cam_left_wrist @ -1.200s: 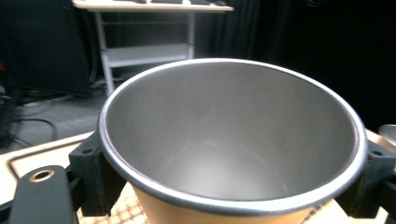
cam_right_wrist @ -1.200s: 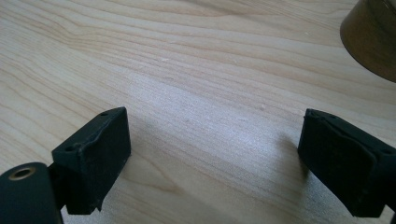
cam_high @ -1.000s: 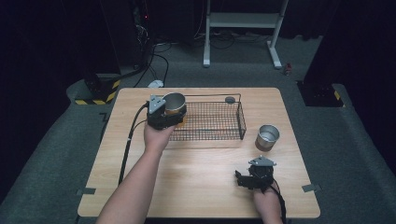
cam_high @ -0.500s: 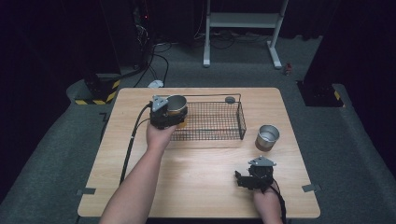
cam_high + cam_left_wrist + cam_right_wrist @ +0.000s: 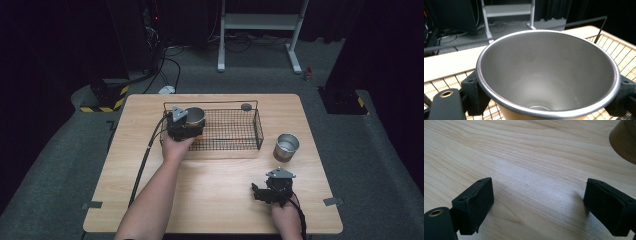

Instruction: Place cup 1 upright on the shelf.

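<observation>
Left gripper (image 5: 192,125) first: its two black jaws sit hard against opposite sides of a steel cup (image 5: 547,75), pinching it just below the rim, and the gripper view looks straight down into the cup's shiny, empty bowl. The cup is upright, its tan outer wall peeking out under the rim. From the high view it hangs at the left end of the black wire basket (image 5: 235,142), inside the basket's outline, the mesh showing beneath it; whether its base touches the mesh I can't tell. The left hand (image 5: 176,147) comes in from the near side of the basket, with the cable (image 5: 145,162) trailing back across the wooden table (image 5: 210,200). Over to the right gripper (image 5: 260,192): jaws spread wide, nothing between them but bare wood grain, low over the near right part of the table. A second steel cup (image 5: 286,146) stands upright just outside the basket's right end, apart from that gripper; its brown side shows in the corner of the right gripper view. A small dark round thing (image 5: 246,106) sits at the basket's far rim.
</observation>
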The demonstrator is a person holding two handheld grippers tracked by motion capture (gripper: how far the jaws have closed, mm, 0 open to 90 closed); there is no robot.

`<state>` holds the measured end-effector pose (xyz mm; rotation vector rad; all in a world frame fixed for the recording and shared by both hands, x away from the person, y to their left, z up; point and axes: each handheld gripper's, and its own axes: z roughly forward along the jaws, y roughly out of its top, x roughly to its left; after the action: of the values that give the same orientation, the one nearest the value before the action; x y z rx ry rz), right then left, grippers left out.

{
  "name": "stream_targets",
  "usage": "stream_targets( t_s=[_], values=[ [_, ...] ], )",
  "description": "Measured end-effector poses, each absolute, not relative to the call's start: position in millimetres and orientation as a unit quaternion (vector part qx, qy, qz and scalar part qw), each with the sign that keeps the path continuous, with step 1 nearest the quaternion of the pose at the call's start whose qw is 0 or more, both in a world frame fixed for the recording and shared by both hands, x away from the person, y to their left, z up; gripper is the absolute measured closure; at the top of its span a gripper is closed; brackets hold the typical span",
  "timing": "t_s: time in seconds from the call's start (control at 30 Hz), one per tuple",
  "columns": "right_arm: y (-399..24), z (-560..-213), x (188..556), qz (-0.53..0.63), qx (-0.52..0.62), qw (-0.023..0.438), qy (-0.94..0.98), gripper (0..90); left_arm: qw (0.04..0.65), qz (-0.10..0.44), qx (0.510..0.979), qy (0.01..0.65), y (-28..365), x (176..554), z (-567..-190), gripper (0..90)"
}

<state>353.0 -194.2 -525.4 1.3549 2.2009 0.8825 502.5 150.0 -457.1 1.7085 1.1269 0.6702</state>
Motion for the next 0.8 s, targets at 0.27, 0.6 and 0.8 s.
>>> stream_targets(
  t_s=[0.27,0.6,0.8],
  values=[
    [-194,-525,353,0.316,0.484,0.205,0.790,9.3,0.461,0.283,0.697,0.471,150,503,-467,14.0],
    [-194,-525,353,0.316,0.484,0.205,0.790,9.3,0.444,0.278,0.697,0.490,151,506,-475,13.9],
    [-194,-525,353,0.316,0.484,0.205,0.790,9.3,0.439,0.275,0.699,0.492,149,507,-477,13.9]
  ],
)
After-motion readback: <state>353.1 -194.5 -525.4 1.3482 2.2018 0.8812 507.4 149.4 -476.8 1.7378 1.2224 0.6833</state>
